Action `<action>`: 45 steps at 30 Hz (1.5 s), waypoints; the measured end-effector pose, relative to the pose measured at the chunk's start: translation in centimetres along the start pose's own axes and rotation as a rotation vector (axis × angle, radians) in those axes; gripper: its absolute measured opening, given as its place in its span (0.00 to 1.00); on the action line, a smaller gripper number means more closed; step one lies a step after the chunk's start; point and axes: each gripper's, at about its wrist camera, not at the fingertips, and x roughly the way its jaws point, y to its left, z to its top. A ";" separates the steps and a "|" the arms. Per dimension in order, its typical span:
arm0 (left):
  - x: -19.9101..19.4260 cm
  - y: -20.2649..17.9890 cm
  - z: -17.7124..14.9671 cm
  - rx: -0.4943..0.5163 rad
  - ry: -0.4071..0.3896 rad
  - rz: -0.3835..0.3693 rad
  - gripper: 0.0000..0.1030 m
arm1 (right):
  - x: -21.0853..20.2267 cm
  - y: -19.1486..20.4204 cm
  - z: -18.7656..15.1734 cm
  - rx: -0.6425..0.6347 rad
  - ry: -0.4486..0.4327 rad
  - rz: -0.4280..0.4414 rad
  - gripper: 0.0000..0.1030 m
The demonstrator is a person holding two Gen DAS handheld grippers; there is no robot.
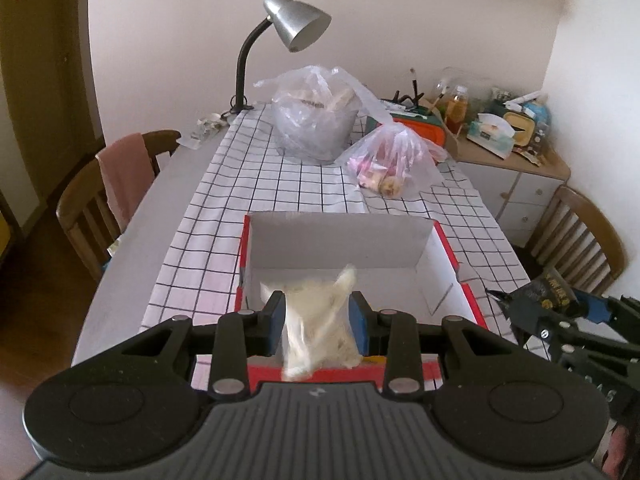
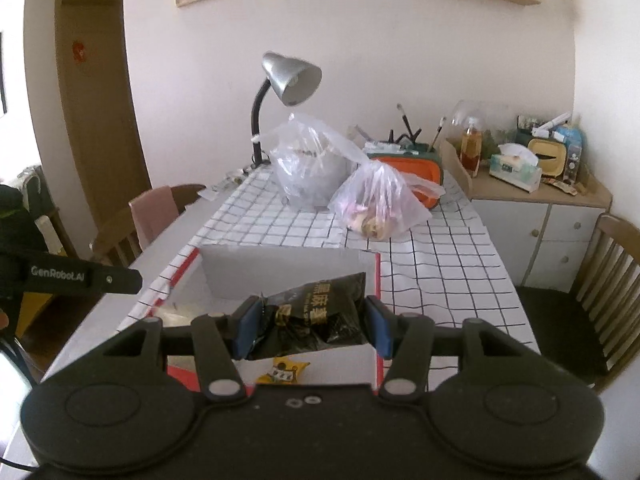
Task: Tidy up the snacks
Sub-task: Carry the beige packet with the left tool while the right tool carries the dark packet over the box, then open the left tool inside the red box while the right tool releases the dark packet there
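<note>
Our left gripper [image 1: 318,322] clamps a pale, blurred snack packet [image 1: 320,328] standing upright over the red-edged white cardboard box [image 1: 440,264], while our right gripper [image 2: 312,326] pinches a black foil snack bag [image 2: 320,312] lying crosswise above a small yellow packet [image 2: 284,370] inside that box.
</note>
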 end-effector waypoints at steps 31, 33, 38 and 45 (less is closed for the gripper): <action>12.8 0.8 -2.8 0.020 0.194 0.015 0.34 | 10.5 0.8 -3.2 -0.022 0.193 0.042 0.64; 12.1 0.8 -2.8 0.020 0.184 0.014 0.37 | 9.3 0.8 -3.0 -0.015 0.175 0.041 0.68; 9.4 0.6 -2.9 0.019 0.148 0.008 0.50 | 6.6 0.9 -2.6 -0.008 0.141 0.044 0.74; 6.2 0.4 -3.3 0.027 0.109 0.007 0.54 | 3.1 1.2 -2.7 0.005 0.107 0.051 0.82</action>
